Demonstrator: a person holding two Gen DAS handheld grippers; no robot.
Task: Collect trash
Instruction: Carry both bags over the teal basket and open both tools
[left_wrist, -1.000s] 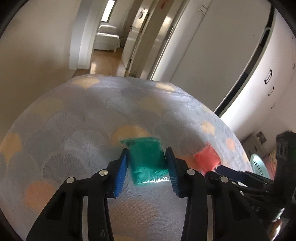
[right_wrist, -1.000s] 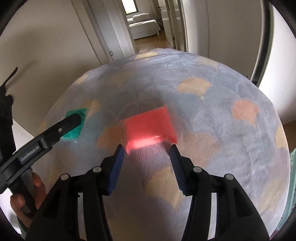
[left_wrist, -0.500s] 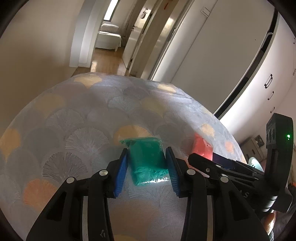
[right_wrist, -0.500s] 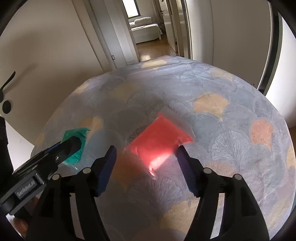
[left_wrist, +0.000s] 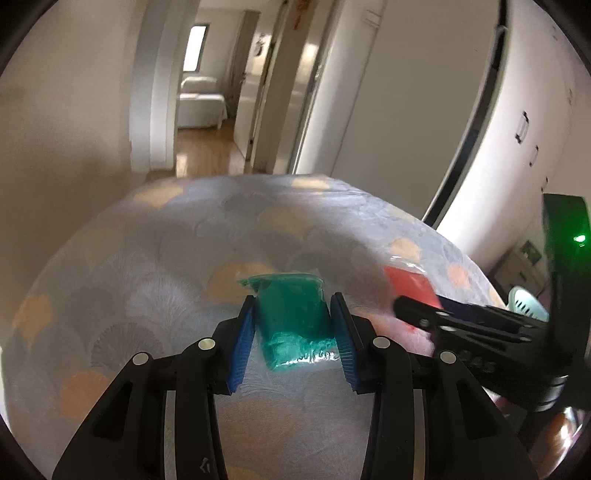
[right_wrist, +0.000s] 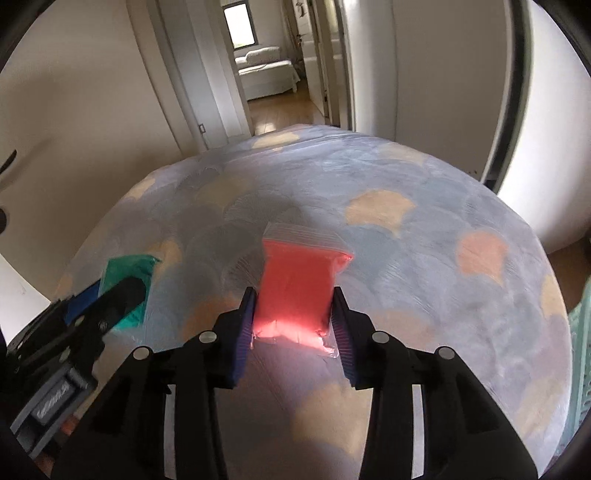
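Left tongs (left_wrist: 293, 332) clamp the green bag (left_wrist: 293, 317); right tongs (right_wrist: 293, 325) clamp the red bag (right_wrist: 297, 291) on the bed (right_wrist: 406, 266), its near edge glare-blurred.

Two pouches lie on bedspread (right_wrist: 424, 258), side by side. Left pouch (left_wrist: 293, 317) sits between left gripper (left_wrist: 293, 339) pads; right pouch (right_wrist: 297, 291) between right gripper (right_wrist: 293, 332) pads. Basket (left_wrist: 524, 304) beyond bed's right edge.

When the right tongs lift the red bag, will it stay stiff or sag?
The red bag is thin clear plastic with soft filling, so it probably sags. It looks light. Its glossy film may slip between the right tongs.
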